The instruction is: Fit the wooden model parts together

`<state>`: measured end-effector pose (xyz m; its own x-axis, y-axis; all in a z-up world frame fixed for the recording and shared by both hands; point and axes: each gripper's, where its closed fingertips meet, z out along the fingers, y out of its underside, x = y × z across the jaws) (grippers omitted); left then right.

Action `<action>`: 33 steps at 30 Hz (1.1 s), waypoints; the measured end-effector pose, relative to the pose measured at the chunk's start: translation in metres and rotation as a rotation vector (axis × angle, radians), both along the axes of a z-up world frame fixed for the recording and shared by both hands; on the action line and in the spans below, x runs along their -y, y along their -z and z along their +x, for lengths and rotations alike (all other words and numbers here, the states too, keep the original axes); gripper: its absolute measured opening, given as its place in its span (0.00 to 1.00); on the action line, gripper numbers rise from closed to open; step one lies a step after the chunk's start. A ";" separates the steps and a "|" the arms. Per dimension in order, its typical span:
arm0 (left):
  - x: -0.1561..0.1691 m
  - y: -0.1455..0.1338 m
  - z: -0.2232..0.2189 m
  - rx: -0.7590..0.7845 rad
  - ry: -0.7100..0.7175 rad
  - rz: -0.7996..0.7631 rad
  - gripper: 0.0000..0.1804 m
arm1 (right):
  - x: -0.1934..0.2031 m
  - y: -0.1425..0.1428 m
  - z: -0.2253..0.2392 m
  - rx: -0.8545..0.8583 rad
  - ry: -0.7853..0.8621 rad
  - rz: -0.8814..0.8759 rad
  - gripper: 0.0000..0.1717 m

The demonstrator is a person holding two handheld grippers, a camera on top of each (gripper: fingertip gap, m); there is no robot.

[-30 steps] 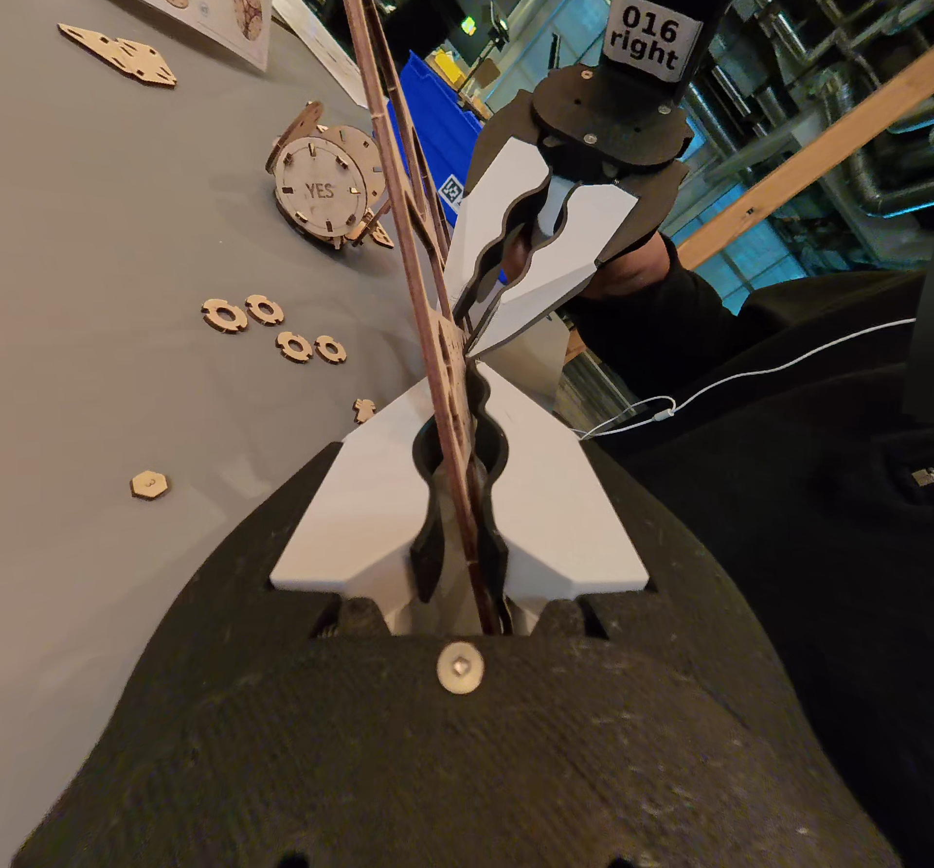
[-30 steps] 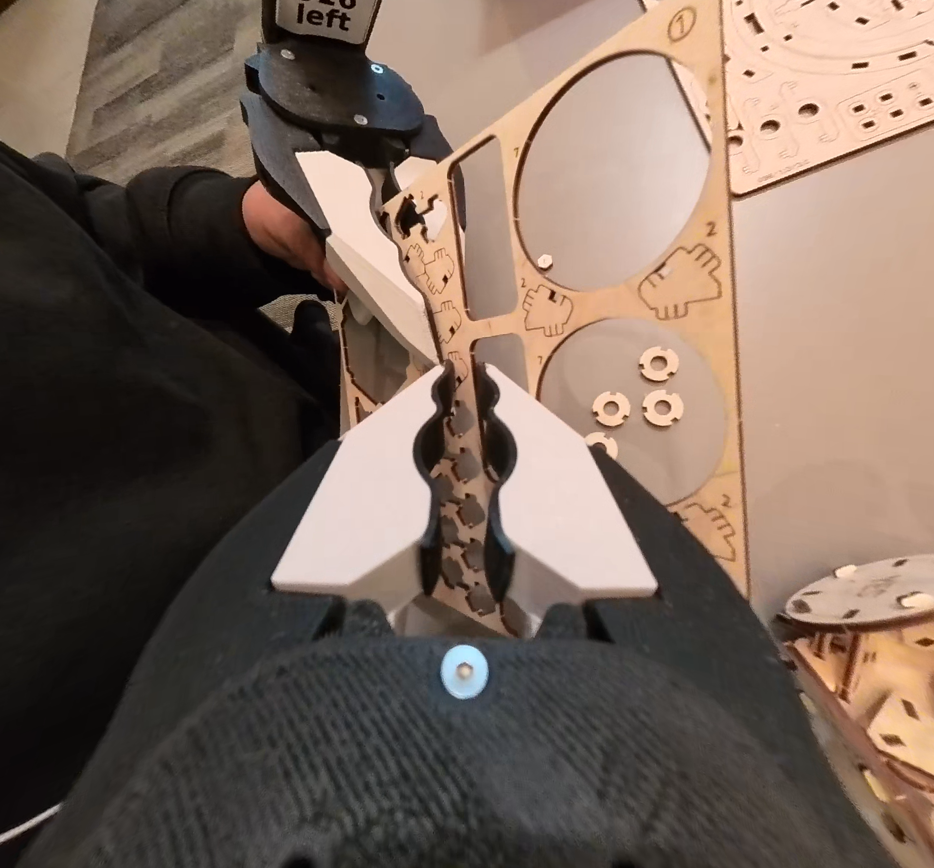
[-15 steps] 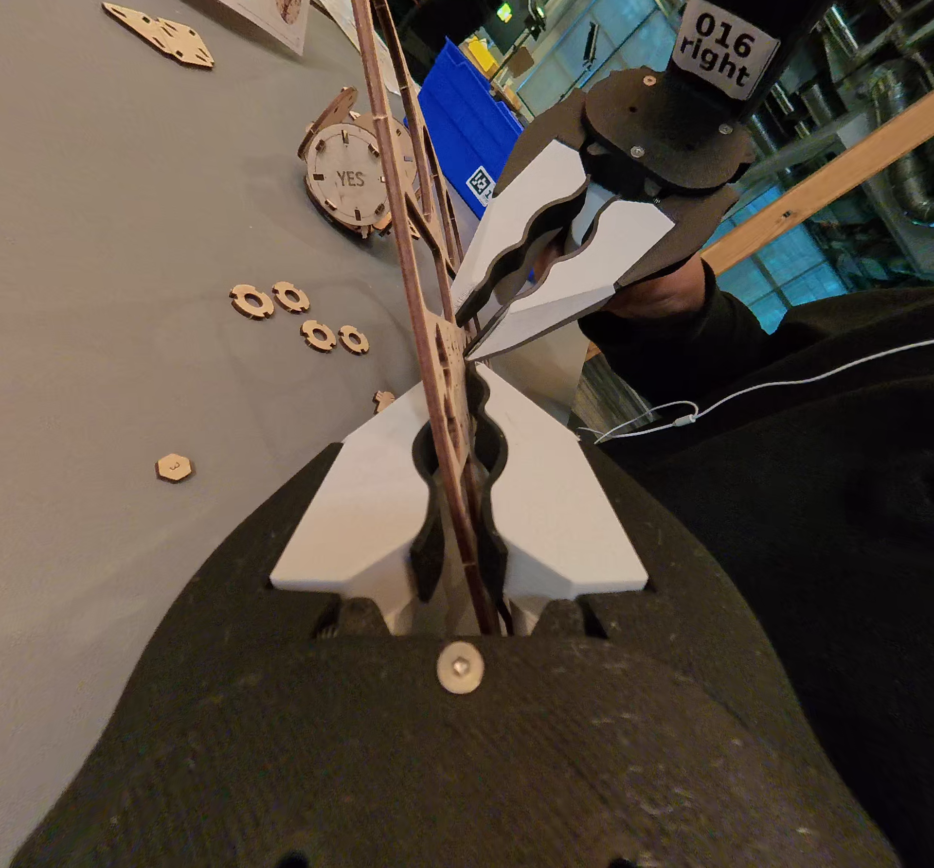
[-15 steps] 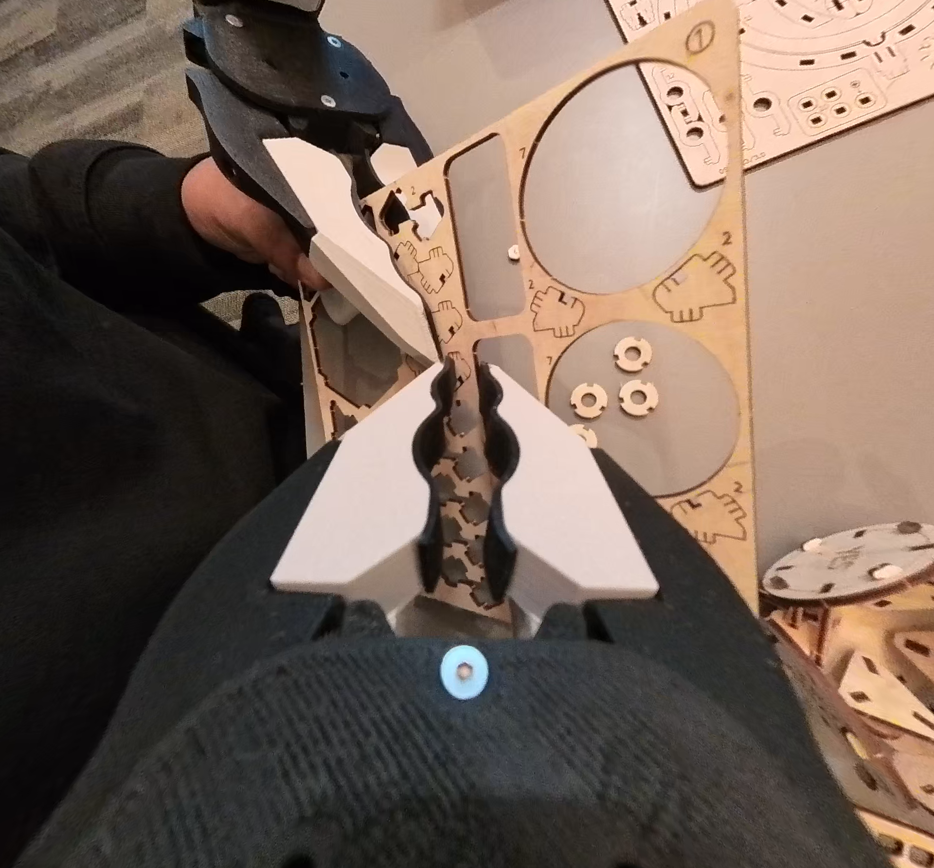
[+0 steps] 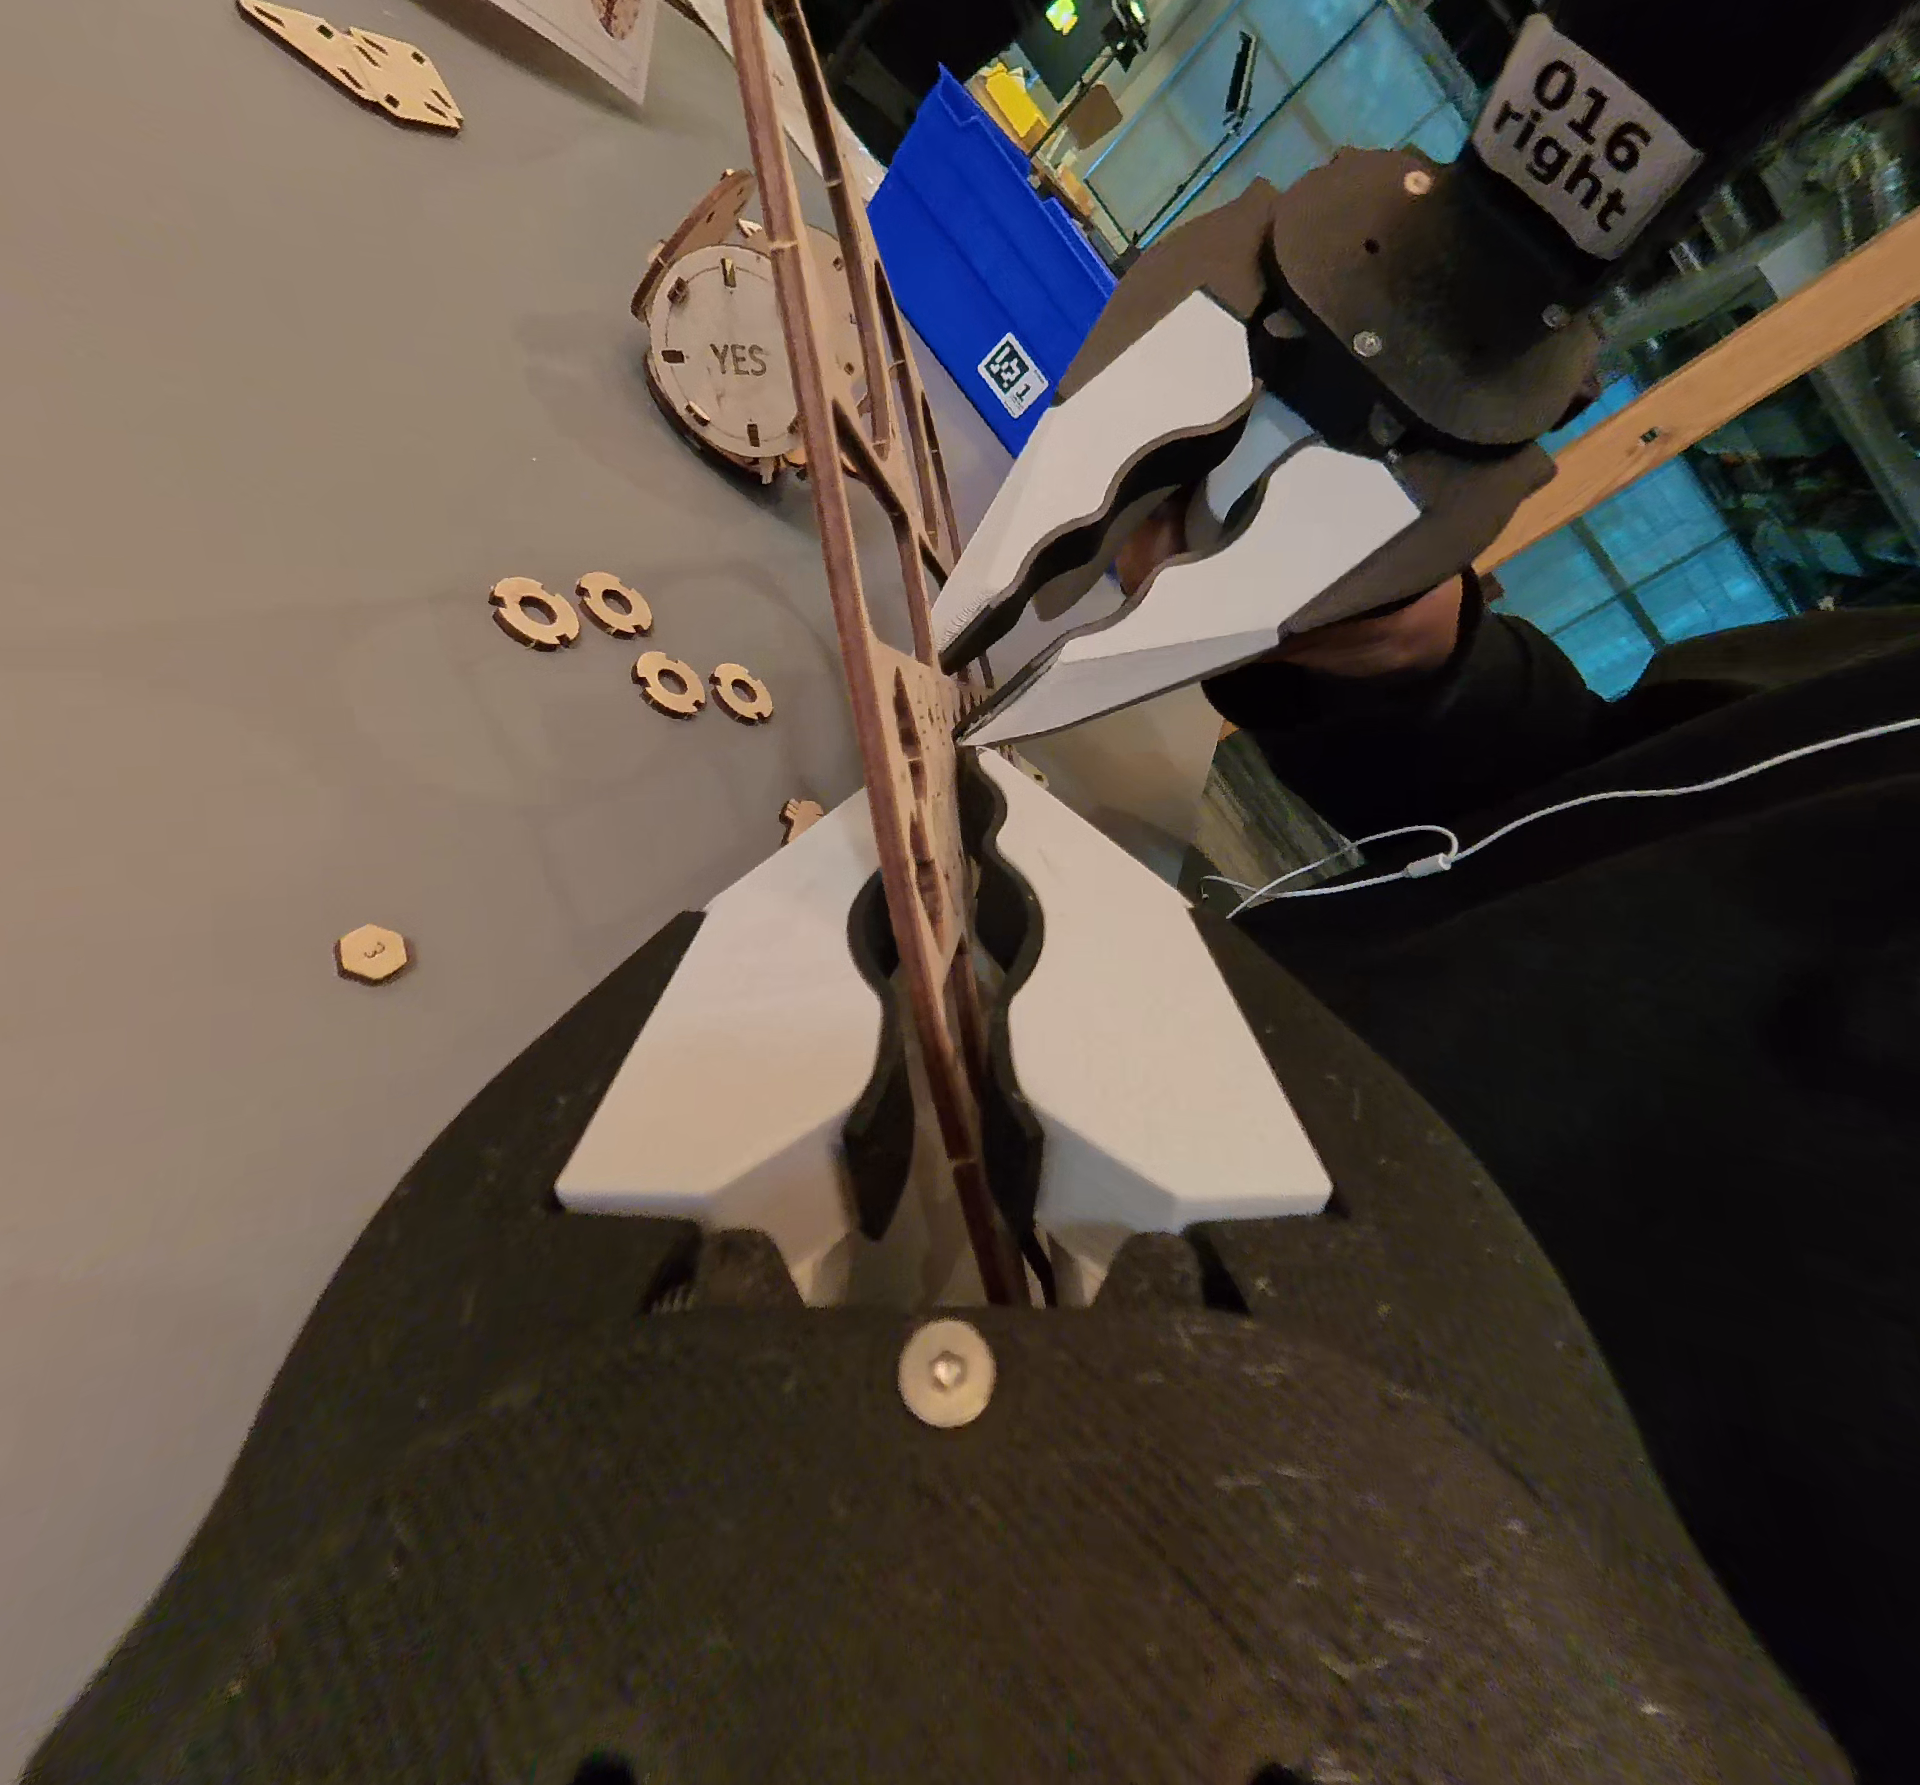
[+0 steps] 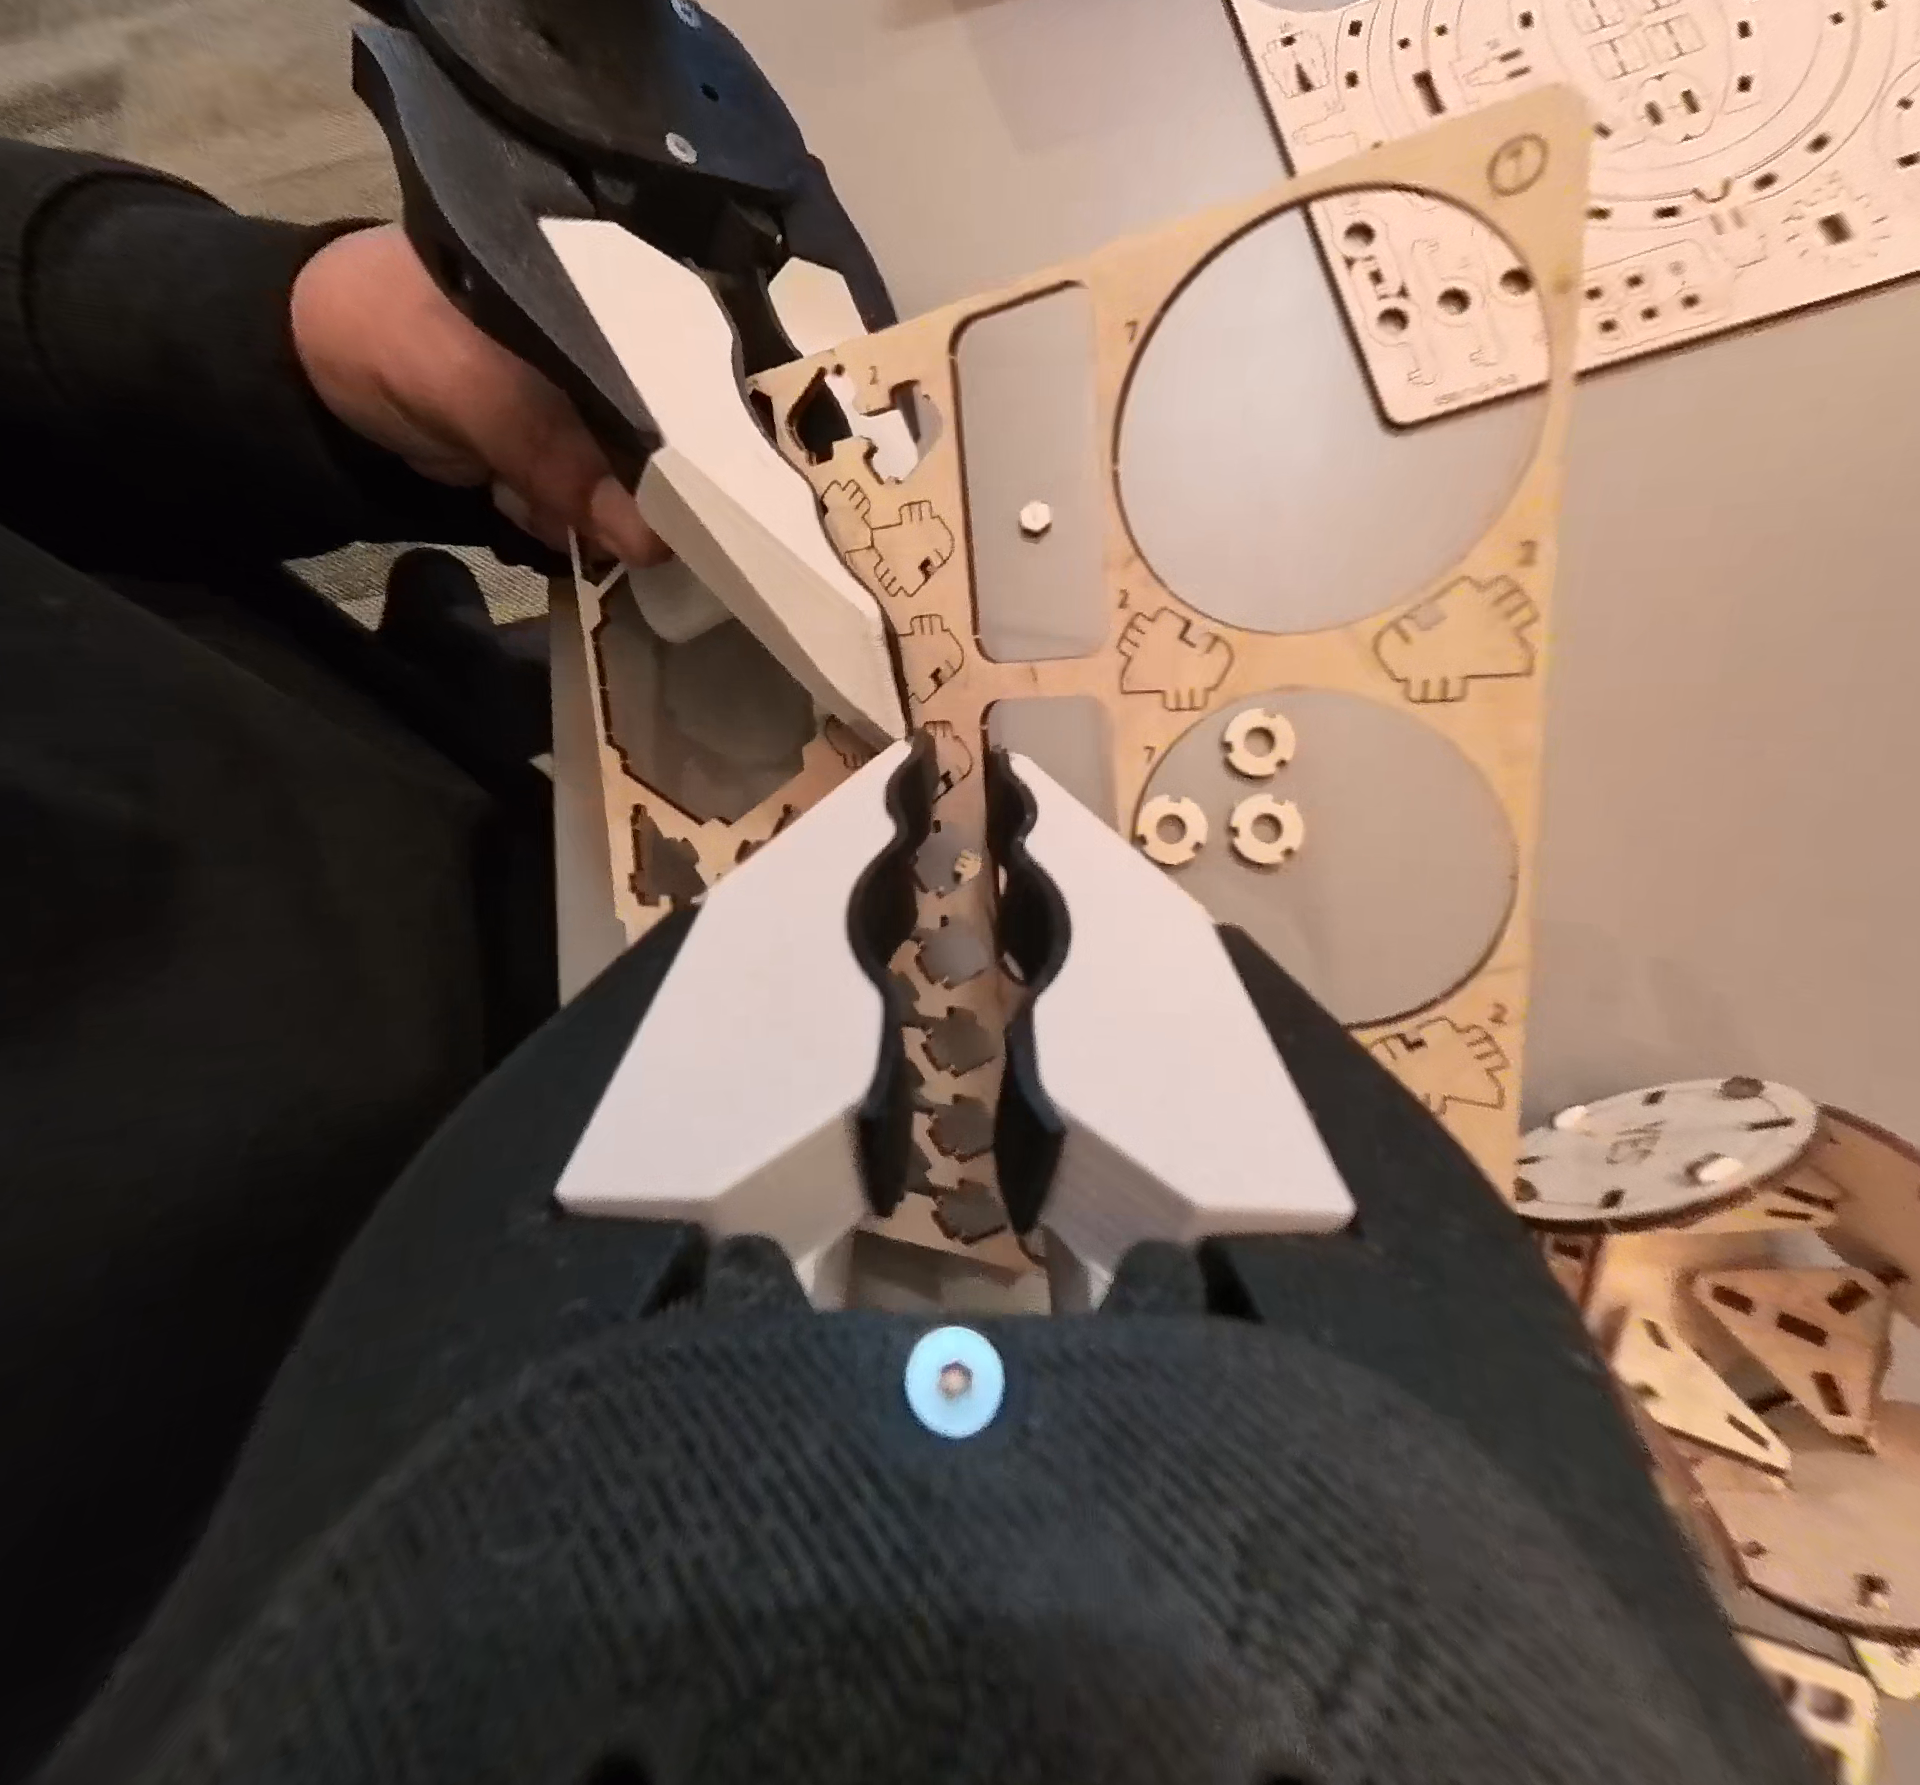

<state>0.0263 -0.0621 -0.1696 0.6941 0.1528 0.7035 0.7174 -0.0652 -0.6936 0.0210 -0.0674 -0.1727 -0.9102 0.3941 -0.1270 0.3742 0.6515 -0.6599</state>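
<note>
Grey table (image 5: 260, 488) below; left gripper (image 5: 940, 800) clamps the thin, brittle-looking sheet (image 6: 1455, 592) edge-on, while right gripper (image 6: 956, 759), at two o'clock in the left view, stands slightly parted, tips against its face.

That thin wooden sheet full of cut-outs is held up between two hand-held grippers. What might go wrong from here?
1. The plywood sheet is mostly holes with narrow bridges; the left hand-held gripper clamps it edge-on, so twisting might snap a bridge.
2. The right hand-held gripper straddles a strip of small punched pieces; pressing there could pop one loose among the ring pieces on the grey table.
</note>
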 end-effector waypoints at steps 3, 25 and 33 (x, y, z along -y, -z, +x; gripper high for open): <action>0.000 0.001 -0.002 -0.006 -0.013 -0.011 0.00 | 0.001 0.000 -0.003 -0.117 -0.020 0.051 0.05; 0.041 -0.034 -0.025 0.119 -0.145 0.321 0.00 | -0.034 -0.092 -0.007 -0.298 0.277 -0.429 0.19; 0.037 -0.043 -0.022 0.065 -0.191 0.329 0.00 | -0.017 -0.066 0.006 -0.336 0.345 -0.421 0.26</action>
<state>0.0046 -0.0987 -0.1268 0.6275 0.0340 0.7779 0.7379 0.2928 -0.6080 0.0267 -0.0507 -0.1067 -0.7568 0.6504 -0.0648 0.2448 0.1901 -0.9507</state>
